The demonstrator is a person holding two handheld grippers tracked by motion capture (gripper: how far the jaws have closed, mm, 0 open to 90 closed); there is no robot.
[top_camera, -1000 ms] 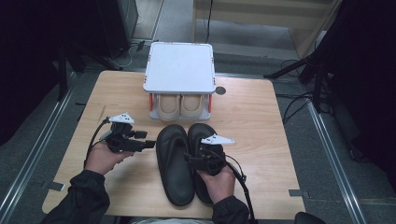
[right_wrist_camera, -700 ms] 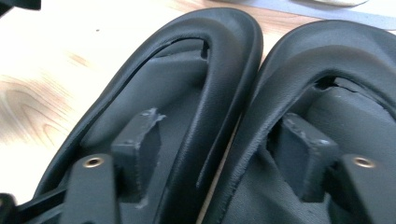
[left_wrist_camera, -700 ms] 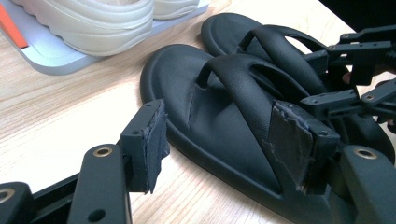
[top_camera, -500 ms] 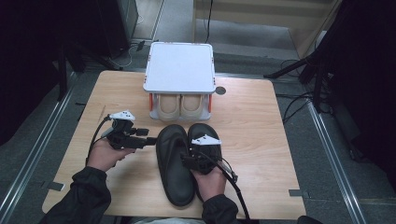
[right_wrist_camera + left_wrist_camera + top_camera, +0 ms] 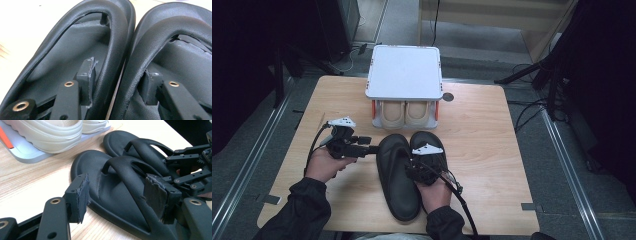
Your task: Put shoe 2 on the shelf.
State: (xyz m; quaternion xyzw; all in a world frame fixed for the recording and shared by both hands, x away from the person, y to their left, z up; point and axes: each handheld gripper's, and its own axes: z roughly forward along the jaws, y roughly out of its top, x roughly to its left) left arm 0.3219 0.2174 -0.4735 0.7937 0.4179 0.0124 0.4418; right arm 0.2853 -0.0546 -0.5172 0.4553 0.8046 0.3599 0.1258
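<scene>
On the left, the left gripper (image 5: pixel 373 148) rests low on the wooden table (image 5: pixel 492 135), its jaws spread wide with nothing between them, just beside the left sandal (image 5: pixel 396 175). The two black sandals lie side by side near the table's front edge. The right gripper (image 5: pixel 416 167) has one jaw inside each sandal, around their touching straps; its jaws have just been closing. Whether the pads press yet, I cannot tell. The right sandal (image 5: pixel 429 144) lies under it. Behind them, pale shoes (image 5: pixel 406 114) sit in a white rack (image 5: pixel 404 70).

The white rack (image 5: pixel 404 70) top hides most of the beige shoes (image 5: pixel 406 113). The right gripper's (image 5: pixel 422 162) hand covers the black sandal's (image 5: pixel 432 150) heel.
</scene>
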